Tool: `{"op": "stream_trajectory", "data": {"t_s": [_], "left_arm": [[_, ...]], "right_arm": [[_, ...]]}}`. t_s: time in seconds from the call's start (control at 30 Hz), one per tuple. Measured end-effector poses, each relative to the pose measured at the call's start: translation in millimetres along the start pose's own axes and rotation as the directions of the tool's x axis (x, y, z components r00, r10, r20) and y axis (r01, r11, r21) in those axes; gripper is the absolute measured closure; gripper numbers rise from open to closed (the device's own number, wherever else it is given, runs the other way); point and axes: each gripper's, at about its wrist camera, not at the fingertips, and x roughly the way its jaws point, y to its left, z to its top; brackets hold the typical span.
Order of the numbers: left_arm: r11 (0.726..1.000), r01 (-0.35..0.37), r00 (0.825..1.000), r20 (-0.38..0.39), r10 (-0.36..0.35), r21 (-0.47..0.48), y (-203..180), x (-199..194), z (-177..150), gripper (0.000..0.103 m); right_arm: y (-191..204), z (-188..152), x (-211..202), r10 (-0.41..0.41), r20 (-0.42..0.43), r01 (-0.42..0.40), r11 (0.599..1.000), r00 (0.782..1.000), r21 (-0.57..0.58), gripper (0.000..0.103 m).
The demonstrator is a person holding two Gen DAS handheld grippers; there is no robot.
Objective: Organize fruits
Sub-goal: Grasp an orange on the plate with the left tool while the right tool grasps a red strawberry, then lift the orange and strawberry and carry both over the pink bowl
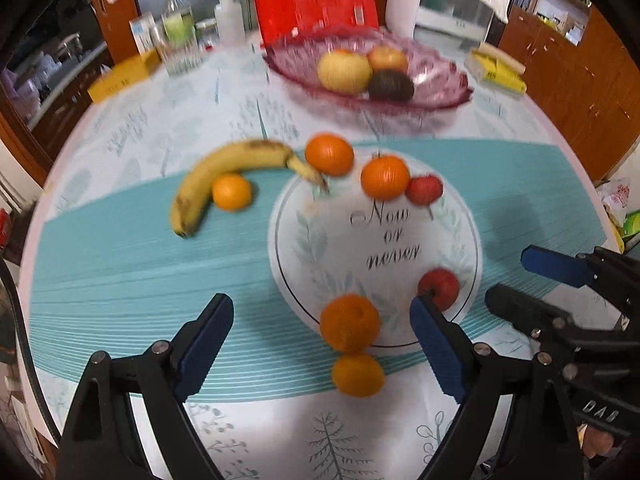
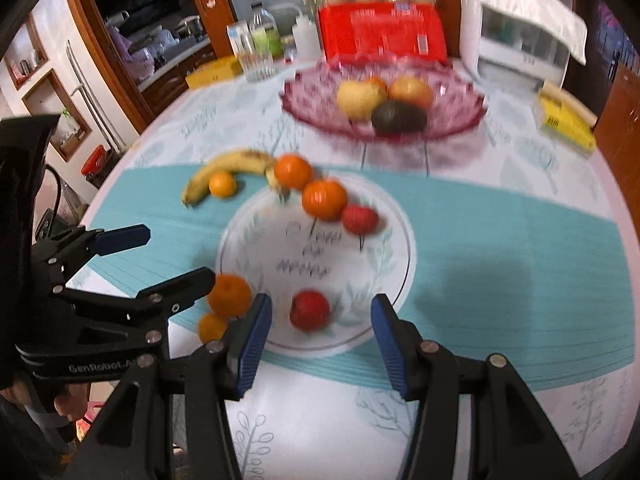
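A white plate (image 1: 376, 276) (image 2: 372, 248) lies on a teal mat. On or at its rim are several oranges (image 1: 385, 177) (image 2: 324, 199) and small red fruits (image 1: 439, 288) (image 2: 310, 310). A banana (image 1: 224, 172) (image 2: 228, 166) and a small orange (image 1: 232, 192) lie left of the plate. A pink glass bowl (image 1: 440, 80) (image 2: 312, 96) behind holds fruit. My left gripper (image 1: 320, 344) is open, with the near oranges (image 1: 350, 328) between its fingers. My right gripper (image 2: 320, 340) is open just in front of a red fruit; it also shows in the left wrist view (image 1: 532, 276).
At the table's back stand a red package (image 1: 316, 0), bottles and a glass (image 1: 180, 40), a white container (image 2: 520, 36) and yellow boxes (image 1: 500, 70) (image 2: 216, 72). Wooden cabinets (image 1: 580, 80) flank the round table.
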Motion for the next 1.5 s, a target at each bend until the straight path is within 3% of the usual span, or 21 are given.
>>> {"op": "stream_trajectory", "data": {"t_s": [0.27, 0.43, 0.57, 0.8, 0.93, 1.23, 1.5], "left_arm": [[0.997, 0.076, 0.989, -0.126, -0.08, -0.035, 2.6, 40.2, -4.1, 0.041], [0.989, 0.128, 0.979, -0.15, -0.138, -0.077, 9.6, 49.6, -8.2, 0.047], [0.977, 0.196, 0.965, -0.162, -0.208, -0.087, 8.3, 50.4, -9.3, 0.064], [0.974, 0.208, 0.963, -0.153, -0.22, -0.088, 9.7, 51.9, -7.9, 0.065], [0.977, 0.195, 0.971, -0.125, -0.205, -0.087, 15.8, 42.6, -0.2, 0.065], [0.983, 0.18, 0.983, 0.051, -0.179, -0.02, 17.5, -33.4, 45.5, 0.065], [0.994, 0.087, 0.982, 0.162, -0.097, 0.068, 12.5, -95.5, 108.6, 0.065]], "right_arm": [[5.4, -6.3, 37.1, 0.011, -0.049, -0.013, 0.999, 0.999, -0.039, 0.057], [2.7, -4.7, 54.3, 0.071, -0.078, -0.072, 0.997, 0.994, -0.012, 0.069], [2.2, -3.8, 62.9, 0.087, -0.1, -0.087, 0.996, 0.991, -0.001, 0.073], [3.6, -2.4, 64.3, 0.106, -0.1, -0.106, 0.994, 0.989, 0.003, 0.075], [7.7, 1.4, 55.3, 0.101, -0.079, -0.102, 0.995, 0.992, -0.018, 0.075], [12.1, 39.2, -4.0, 0.098, 0.05, -0.096, 0.995, 0.994, -0.035, 0.076], [5.7, 88.5, -61.1, 0.086, 0.185, -0.085, 0.996, 0.979, -0.011, 0.076]]}}
